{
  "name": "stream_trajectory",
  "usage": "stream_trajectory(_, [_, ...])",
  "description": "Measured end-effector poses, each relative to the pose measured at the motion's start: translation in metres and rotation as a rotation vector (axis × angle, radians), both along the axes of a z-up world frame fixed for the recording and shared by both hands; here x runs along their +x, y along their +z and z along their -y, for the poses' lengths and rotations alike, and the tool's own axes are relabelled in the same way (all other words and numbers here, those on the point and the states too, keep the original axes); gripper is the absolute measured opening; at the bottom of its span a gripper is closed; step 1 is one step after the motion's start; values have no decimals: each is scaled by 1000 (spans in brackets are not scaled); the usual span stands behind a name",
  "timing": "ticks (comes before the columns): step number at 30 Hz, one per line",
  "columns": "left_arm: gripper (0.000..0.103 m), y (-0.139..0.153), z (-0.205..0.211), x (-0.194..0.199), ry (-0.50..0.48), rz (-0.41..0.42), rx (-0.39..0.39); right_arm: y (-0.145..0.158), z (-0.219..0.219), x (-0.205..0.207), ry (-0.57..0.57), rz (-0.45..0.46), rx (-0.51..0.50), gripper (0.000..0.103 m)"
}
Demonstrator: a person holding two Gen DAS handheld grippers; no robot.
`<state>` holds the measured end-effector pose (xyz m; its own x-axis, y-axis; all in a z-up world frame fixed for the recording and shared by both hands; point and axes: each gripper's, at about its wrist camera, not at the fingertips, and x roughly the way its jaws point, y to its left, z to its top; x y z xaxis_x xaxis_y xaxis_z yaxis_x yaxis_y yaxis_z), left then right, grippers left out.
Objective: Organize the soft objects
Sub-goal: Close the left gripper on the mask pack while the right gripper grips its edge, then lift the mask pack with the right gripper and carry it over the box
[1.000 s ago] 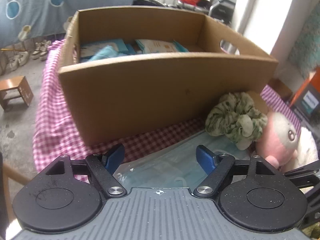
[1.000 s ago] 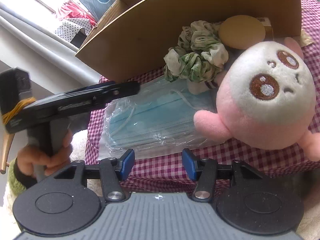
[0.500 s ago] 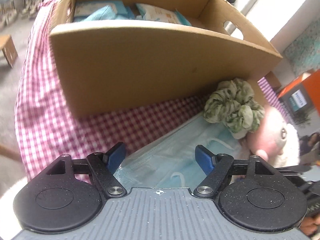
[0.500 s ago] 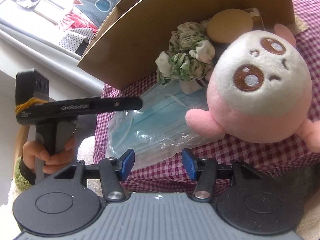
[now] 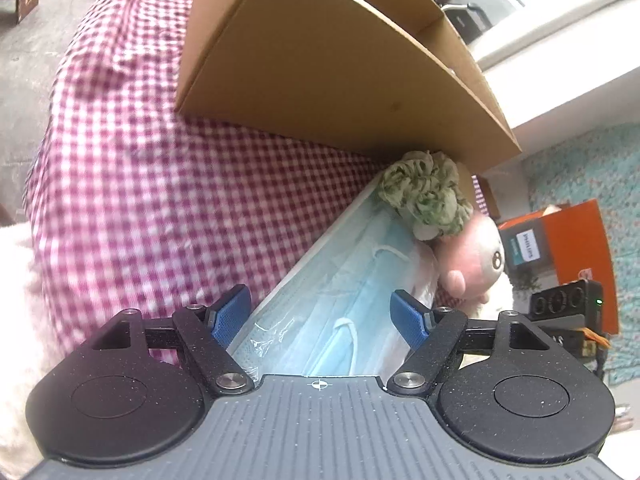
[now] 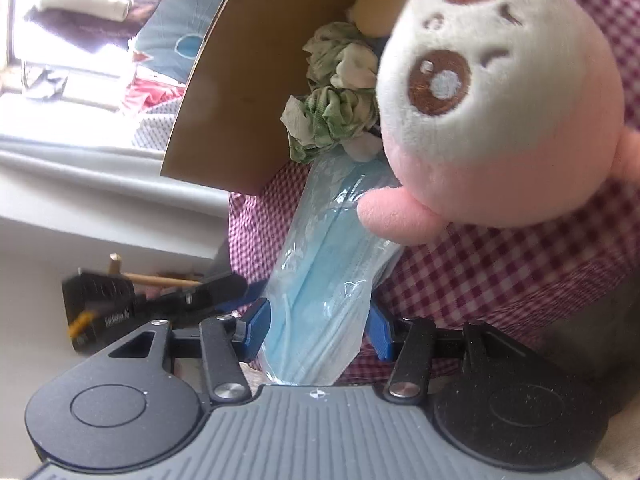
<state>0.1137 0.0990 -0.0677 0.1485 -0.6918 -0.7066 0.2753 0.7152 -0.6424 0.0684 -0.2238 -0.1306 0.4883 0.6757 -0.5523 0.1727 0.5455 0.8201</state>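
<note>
A clear bag of blue face masks (image 5: 352, 292) lies on the checked tablecloth (image 5: 140, 200) in front of a cardboard box (image 5: 340, 80). My left gripper (image 5: 320, 312) is open, its blue fingers on either side of the bag's near end. My right gripper (image 6: 318, 328) is also open around the bag's (image 6: 328, 280) other end, without squeezing it. A green scrunchie (image 5: 424, 196) (image 6: 336, 108) and a pink and white plush toy (image 6: 500, 92) (image 5: 476, 256) lie just beyond the bag, against the box (image 6: 248, 80).
The left gripper's body (image 6: 132, 304) shows at the table's edge in the right wrist view. An orange box (image 5: 560, 248) stands on the floor to the right. A tan round object (image 6: 384, 0) sits behind the scrunchie.
Both grippers have tilted and moved in on the mask bag, which now lies between each pair of fingers. The jaws have stayed open.
</note>
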Motion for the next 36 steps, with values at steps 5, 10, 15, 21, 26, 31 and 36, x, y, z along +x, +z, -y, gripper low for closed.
stream_trajectory(5, [77, -3, -17, -14, 21, -28, -71, -7, -6, 4, -5, -13, 47, 43])
stream_trajectory(10, [75, -6, -33, -29, 58, -35, -111, -5, -24, 15, 34, -3, 26, 24])
stream_trajectory(15, [66, -6, -39, -44, 73, 8, -46, 4, -37, 25, 69, 25, -1, 13])
stream_trajectory(21, [66, 2, -47, -55, 82, 23, -72, 21, -46, 26, 94, 73, -8, 12])
stream_trajectory(26, [66, 26, -63, -77, 119, 57, -100, 39, -56, 23, 130, 137, -11, 12])
stream_trajectory(31, [66, 52, -76, -101, 169, 108, -122, 64, -69, 19, 186, 218, -31, 12])
stream_trajectory(36, [66, 83, -69, -107, 196, 201, -125, 104, -76, 17, 251, 354, -85, 12])
